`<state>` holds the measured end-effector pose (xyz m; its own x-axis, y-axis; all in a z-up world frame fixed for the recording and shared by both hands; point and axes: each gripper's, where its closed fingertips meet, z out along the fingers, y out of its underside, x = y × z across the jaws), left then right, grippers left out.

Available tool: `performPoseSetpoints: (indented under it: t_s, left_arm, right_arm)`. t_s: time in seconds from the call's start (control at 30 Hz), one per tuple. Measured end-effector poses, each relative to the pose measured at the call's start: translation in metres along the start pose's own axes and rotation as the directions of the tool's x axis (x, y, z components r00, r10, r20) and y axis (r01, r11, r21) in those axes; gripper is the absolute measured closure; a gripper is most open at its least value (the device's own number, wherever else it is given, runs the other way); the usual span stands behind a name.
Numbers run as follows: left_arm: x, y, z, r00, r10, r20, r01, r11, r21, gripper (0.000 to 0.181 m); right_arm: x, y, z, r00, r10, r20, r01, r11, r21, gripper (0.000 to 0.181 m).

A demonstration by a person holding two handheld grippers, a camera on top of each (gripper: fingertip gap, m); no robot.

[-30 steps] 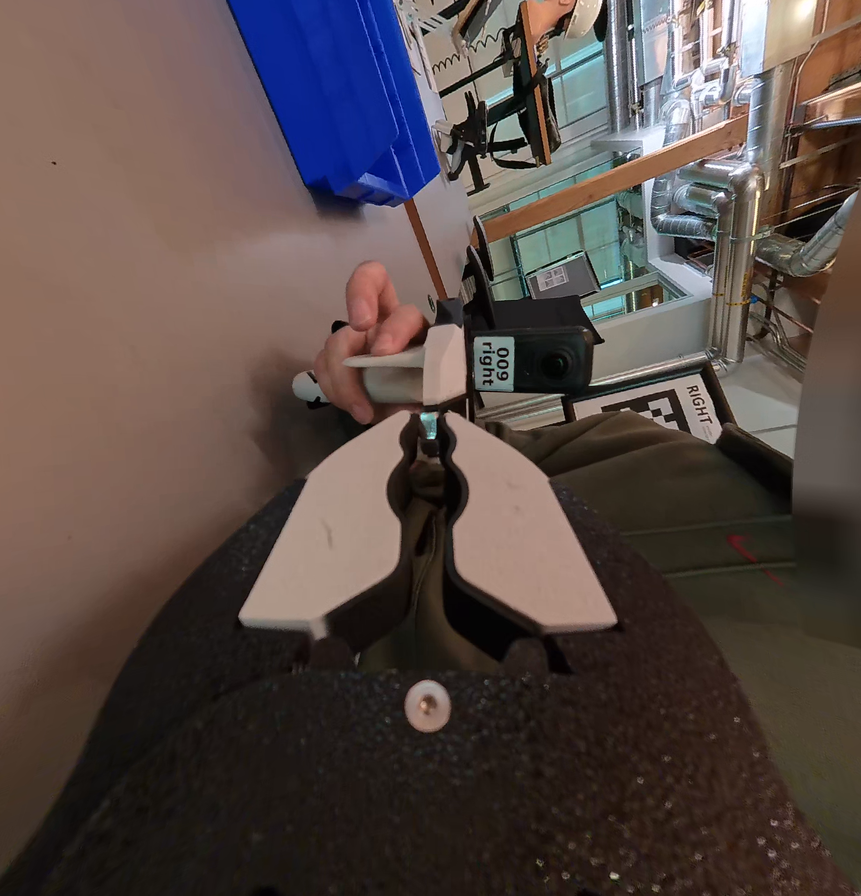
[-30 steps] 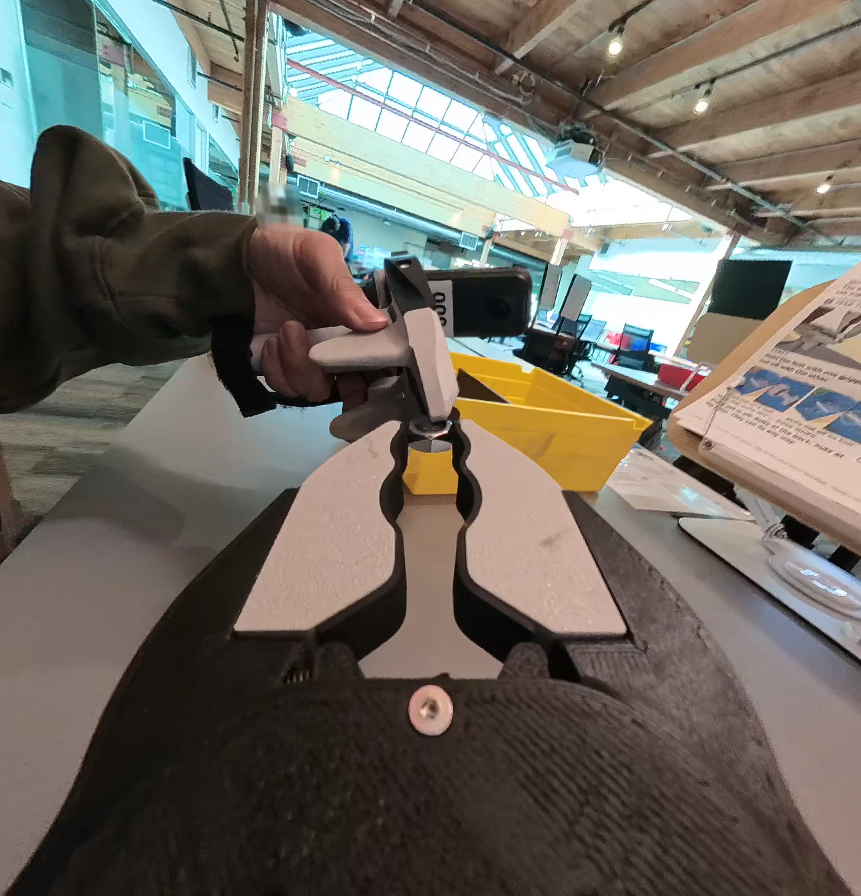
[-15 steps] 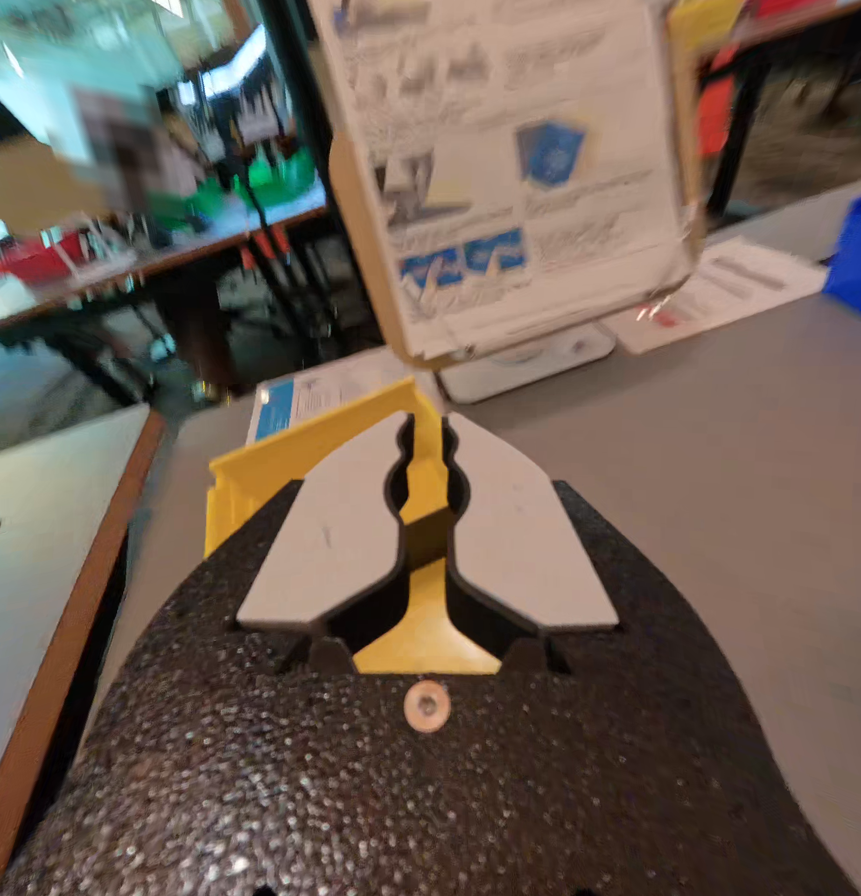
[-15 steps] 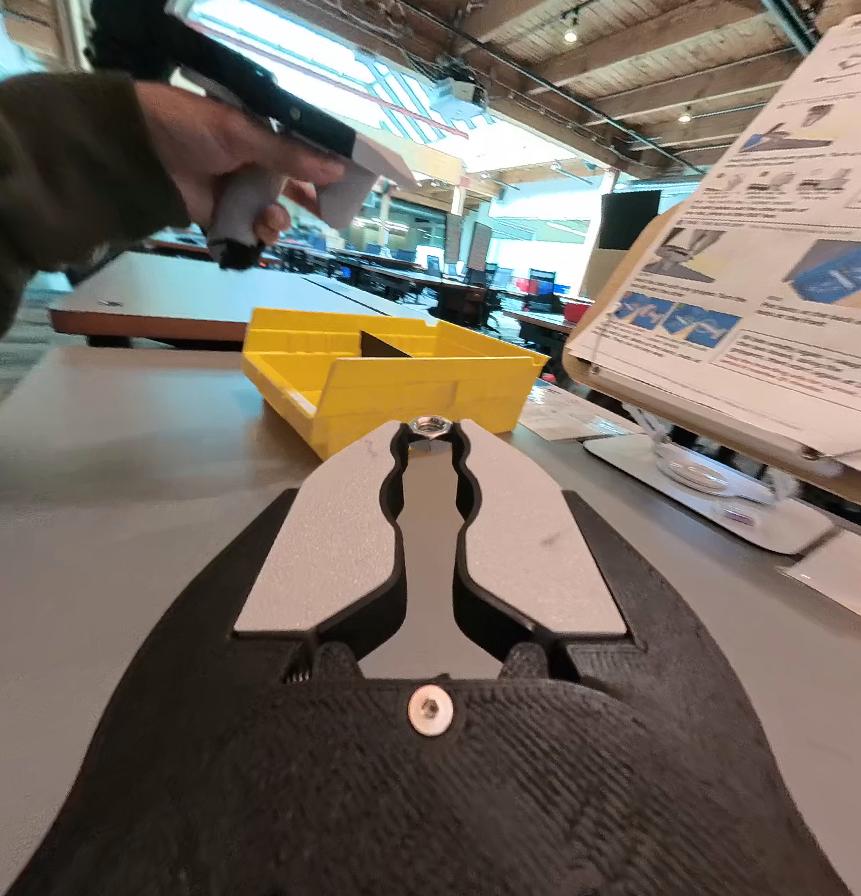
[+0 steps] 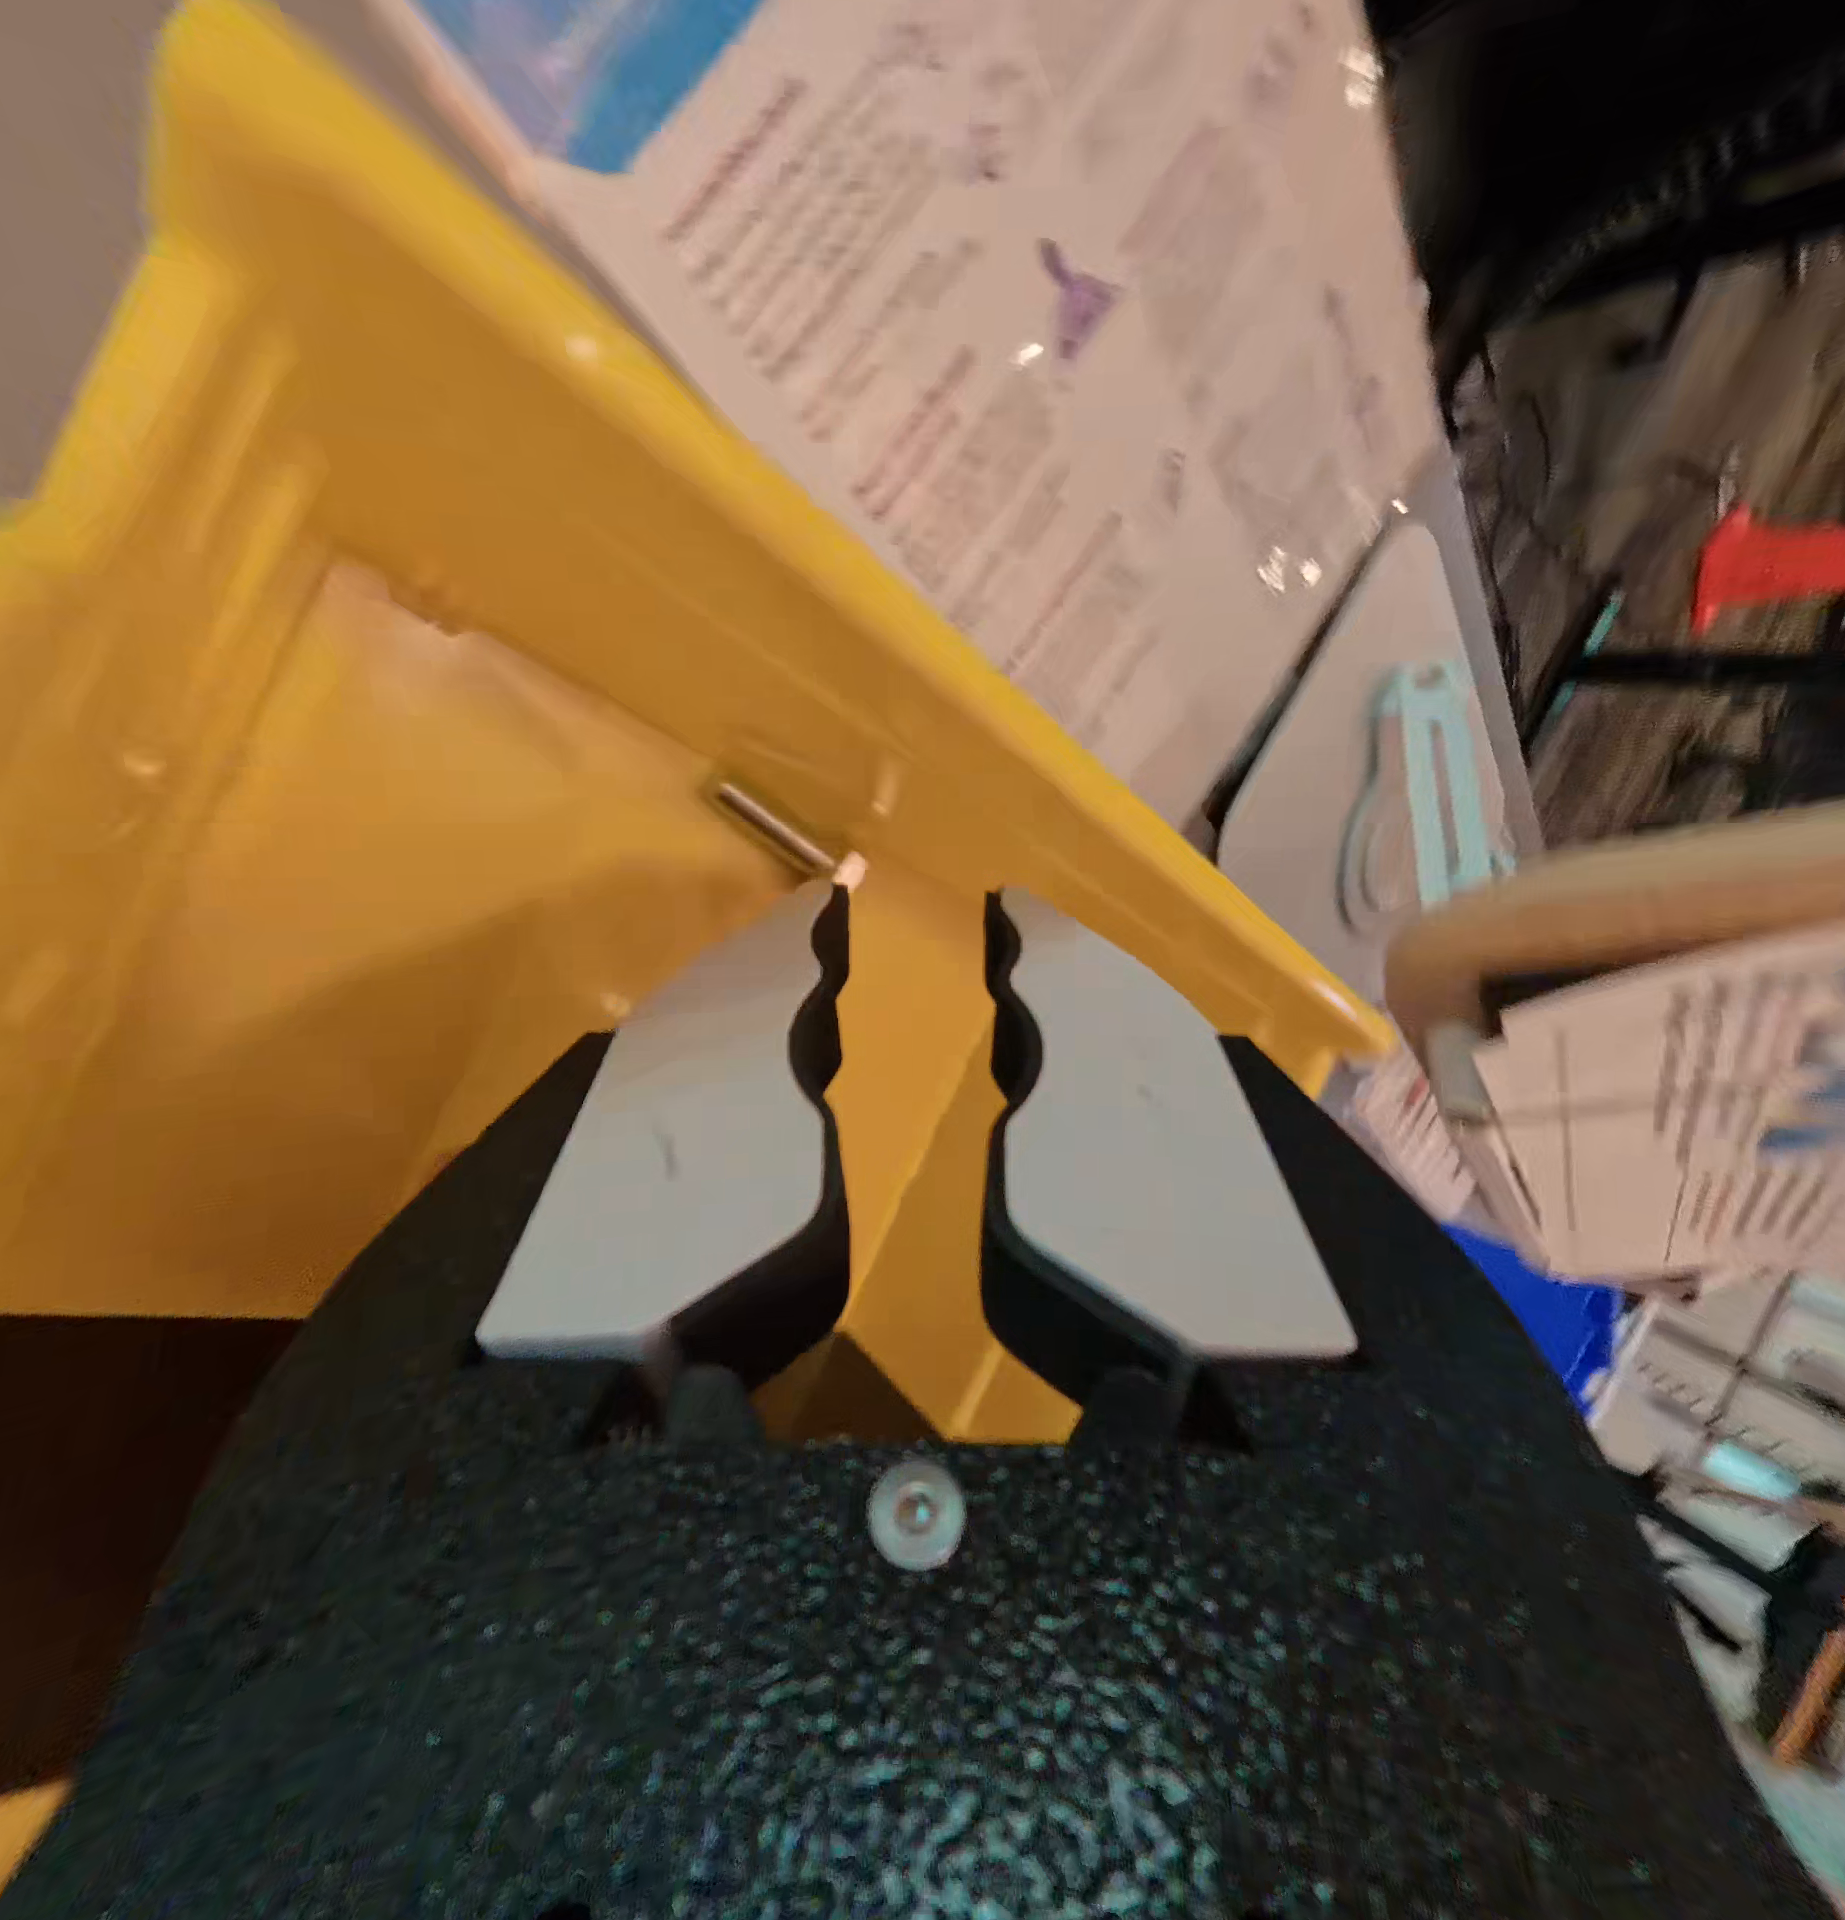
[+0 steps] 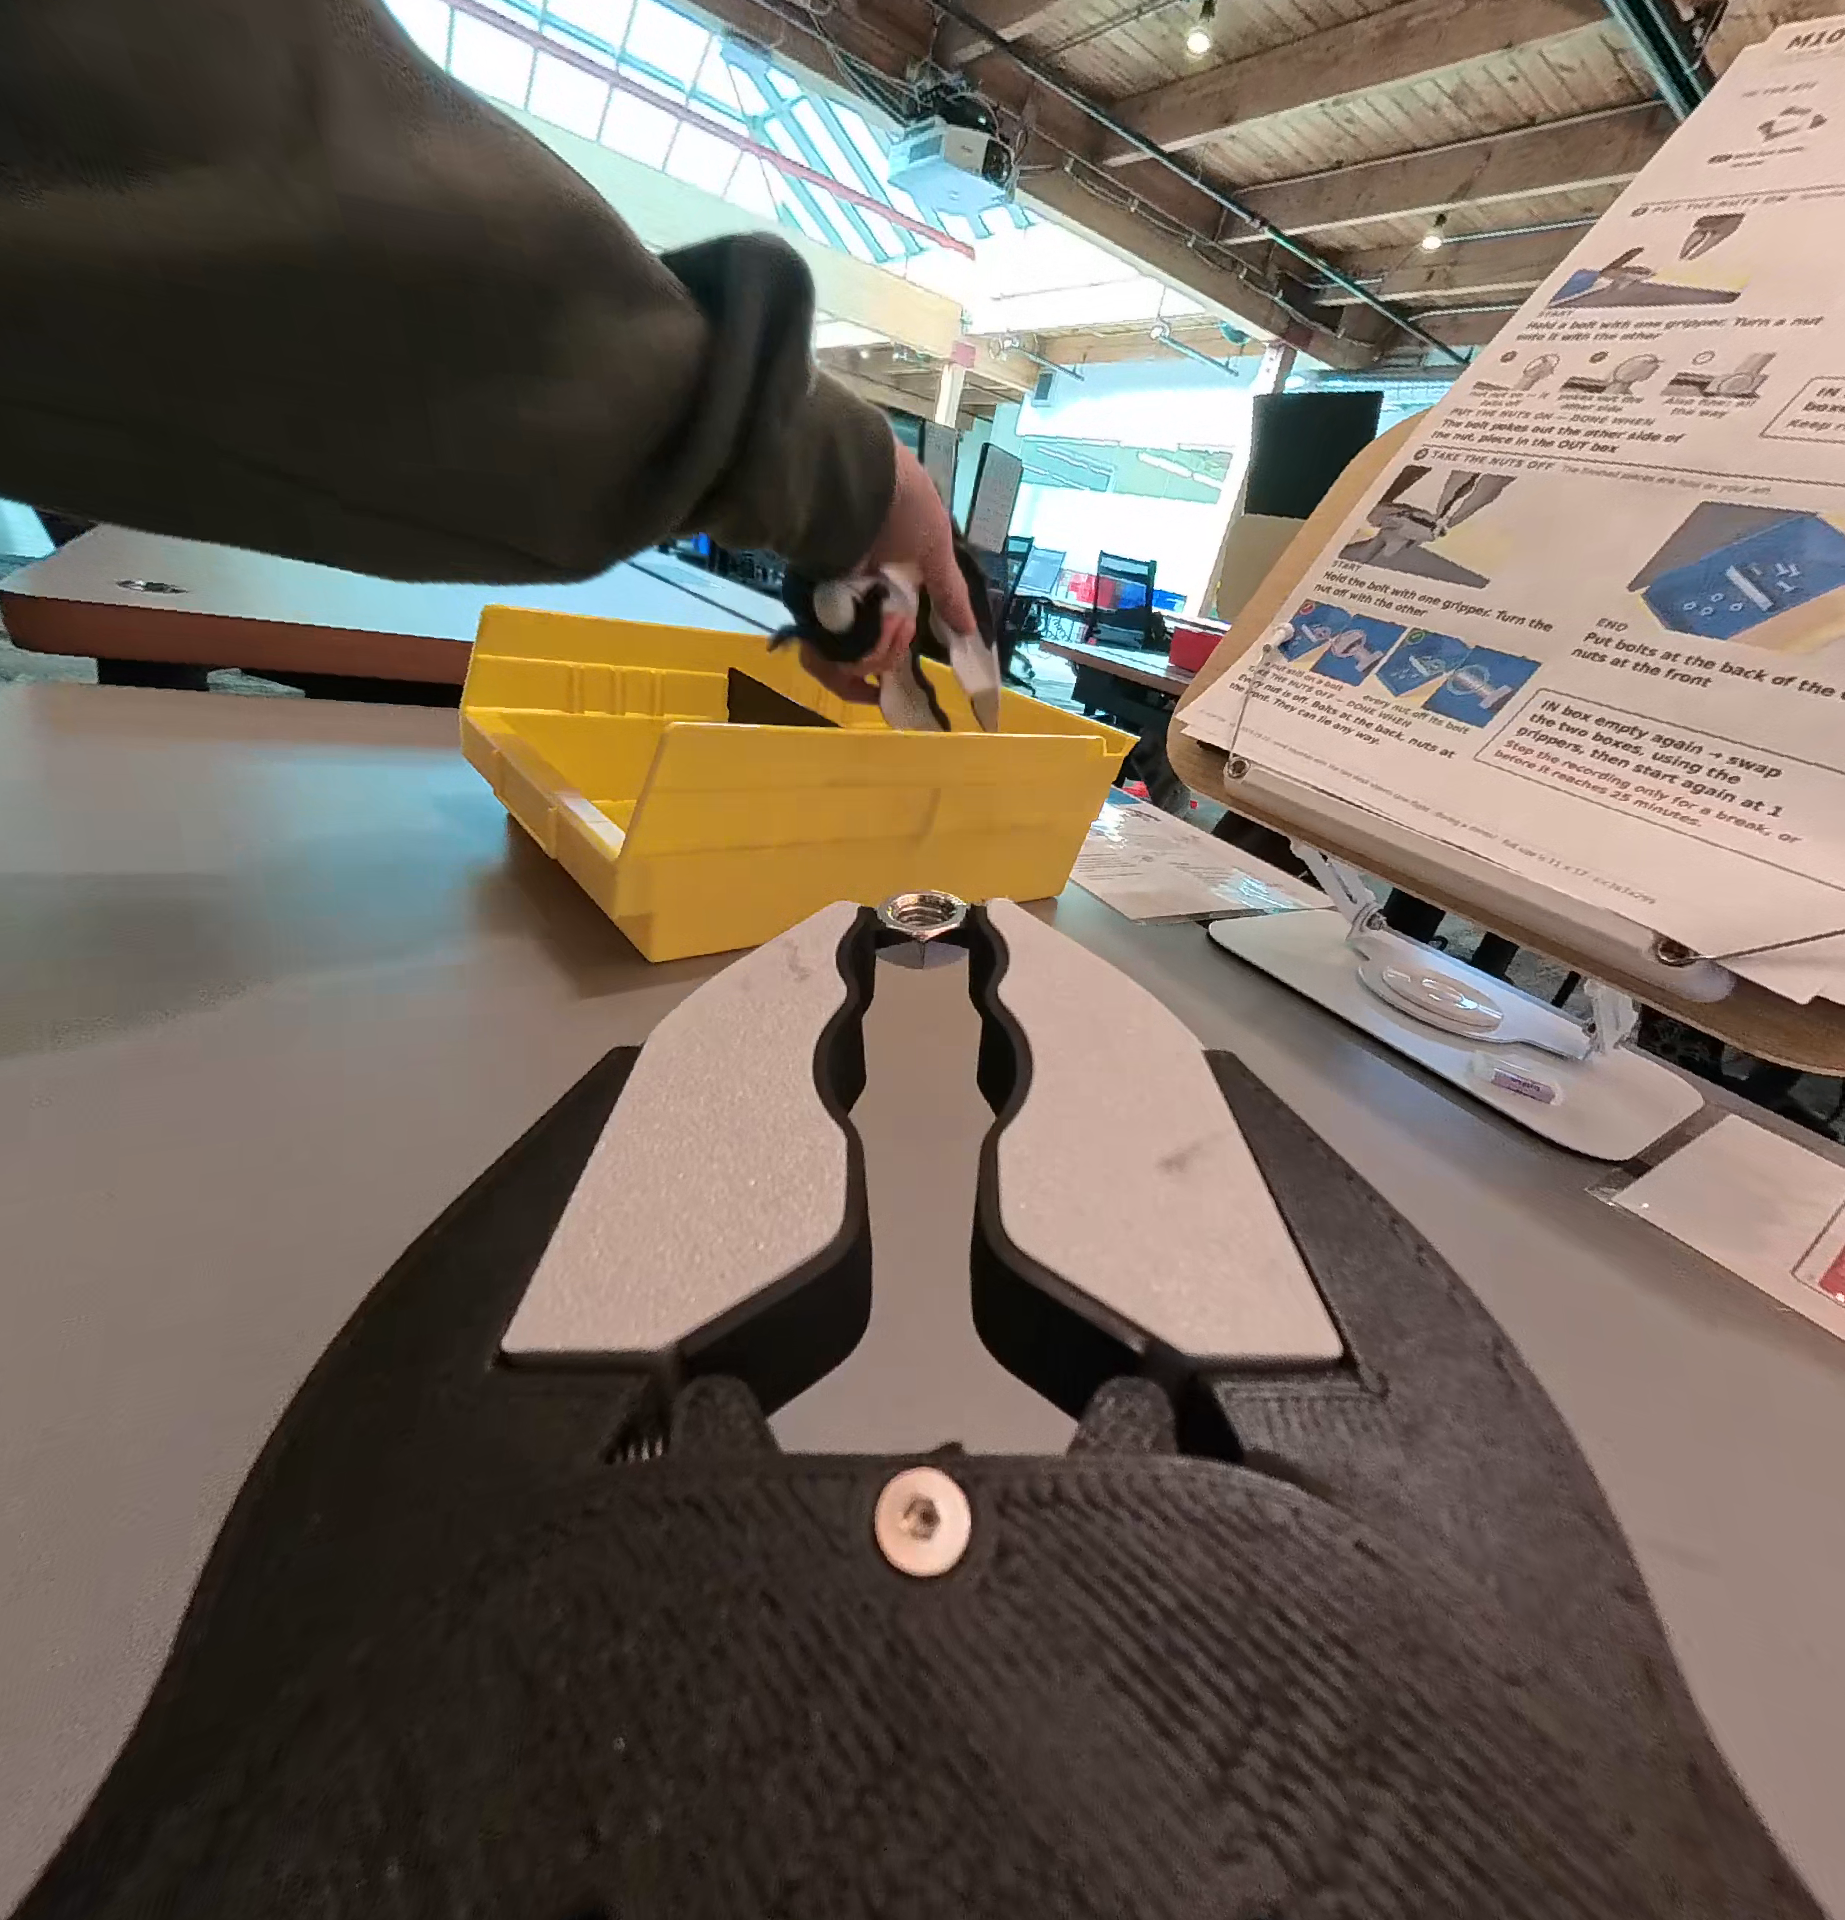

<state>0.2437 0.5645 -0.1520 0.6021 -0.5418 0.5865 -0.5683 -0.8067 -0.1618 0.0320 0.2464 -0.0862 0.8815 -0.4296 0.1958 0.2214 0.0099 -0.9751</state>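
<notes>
My left gripper is open, with its tips down inside a yellow bin. A small metal bolt lies in the bin against its wall, just off the left fingertip, and is not gripped. My right gripper is shut on a silver hex nut and holds it low over the grey table, in front of the yellow bin. In the right wrist view the left gripper points down into the bin, held by a hand in a dark green sleeve.
A black divider stands inside the bin. An instruction sheet on a wooden board leans on a white stand to the right of the bin. Loose papers lie on the table nearby. A blue bin shows at the right. About 40 cm separates my left fingertips from my right.
The left gripper swung away from the right gripper to the yellow bin and opened; the bolt now lies in the bin. The right gripper stayed shut on the nut.
</notes>
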Motion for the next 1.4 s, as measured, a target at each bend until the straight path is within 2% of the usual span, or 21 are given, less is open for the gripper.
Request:
performPoseSetpoints:
  t_s: [0.13, 0.23, 0.33, 0.47, 0.57, 0.63, 0.77, 0.83, 0.9, 0.97, 1.1, 1.17, 1.2, 1.23, 1.3, 1.4]
  left_arm:
    - [-0.011, 0.009, 0.025, 0.989, -0.151, 0.005, 0.150, 0.986, -0.069, 0.154]
    - [-0.028, 0.009, 0.034, 0.982, -0.161, 0.100, 0.166, 0.985, -0.039, 0.159]
    - [-0.031, 0.004, 0.037, 0.982, -0.157, 0.107, 0.158, 0.987, 0.007, 0.166]
    - [-0.032, 0.004, 0.038, 0.990, -0.014, 0.143, 0.017, 1.000, -0.025, 0.164]
    - [-0.032, 0.012, 0.036, 0.973, 0.126, 0.195, -0.103, 0.987, -0.127, 0.160]
    - [-0.035, 0.018, 0.033, 0.934, 0.268, 0.236, -0.217, 0.950, -0.223, 0.157]
    - [-0.043, 0.027, 0.022, 0.783, 0.553, 0.286, -0.417, 0.807, -0.419, 0.150]
    - [-0.047, 0.026, 0.015, 0.743, 0.581, 0.332, -0.419, 0.791, -0.445, 0.146]
    - [-0.037, 0.024, 0.015, 0.781, 0.529, 0.332, -0.400, 0.832, -0.385, 0.146]
    - [-0.033, 0.032, 0.016, 0.822, 0.468, 0.325, -0.339, 0.860, -0.382, 0.146]
    - [-0.045, 0.042, 0.020, 0.816, 0.442, 0.373, -0.276, 0.865, -0.420, 0.145]
    - [-0.048, 0.044, 0.023, 0.815, 0.427, 0.391, -0.254, 0.870, -0.421, 0.153]
    - [-0.049, 0.041, 0.023, 0.796, 0.443, 0.412, -0.269, 0.869, -0.415, 0.163]
    - [-0.050, 0.040, 0.024, 0.782, 0.470, 0.409, -0.295, 0.858, -0.421, 0.170]
    - [-0.051, 0.041, 0.024, 0.740, 0.551, 0.385, -0.365, 0.810, -0.459, 0.171]
    - [-0.052, 0.042, 0.022, 0.627, 0.715, 0.309, -0.516, 0.679, -0.522, 0.172]
  right_arm:
    - [-0.002, 0.000, 0.000, 1.000, -0.003, 0.009, 0.003, 1.000, -0.002, 0.164]
    - [-0.001, 0.000, 0.001, 1.000, 0.007, 0.013, -0.007, 1.000, -0.001, 0.164]
    - [0.000, 0.000, 0.000, 1.000, 0.021, 0.014, -0.021, 1.000, 0.003, 0.164]
    - [0.000, 0.000, 0.000, 0.999, 0.026, 0.019, -0.026, 1.000, 0.006, 0.164]
    - [0.000, 0.000, 0.000, 0.999, 0.026, 0.023, -0.026, 1.000, 0.006, 0.164]
    - [-0.001, 0.000, 0.000, 0.999, 0.024, 0.026, -0.024, 1.000, 0.005, 0.164]
    - [-0.002, 0.000, 0.000, 0.999, 0.019, 0.031, -0.019, 1.000, 0.002, 0.164]
    - [-0.001, 0.000, 0.000, 0.999, 0.023, 0.028, -0.023, 1.000, 0.004, 0.164]
    - [0.000, -0.001, 0.000, 0.999, 0.031, 0.026, -0.031, 1.000, 0.007, 0.164]
    - [0.001, -0.001, -0.001, 0.999, 0.036, 0.025, -0.036, 0.999, 0.010, 0.164]
    - [-0.002, 0.000, 0.000, 0.999, 0.019, 0.032, -0.020, 1.000, 0.003, 0.164]
    - [-0.004, 0.000, 0.000, 0.999, 0.009, 0.036, -0.009, 1.000, 0.000, 0.164]
    - [-0.004, 0.000, 0.000, 0.999, 0.006, 0.039, -0.006, 1.000, 0.000, 0.164]
    - [-0.004, 0.000, 0.000, 0.999, 0.006, 0.039, -0.006, 1.000, 0.000, 0.164]
    - [-0.003, 0.000, -0.001, 0.999, 0.014, 0.036, -0.014, 1.000, 0.003, 0.164]
    - [-0.001, -0.001, -0.001, 0.999, 0.030, 0.030, -0.030, 1.000, 0.008, 0.164]
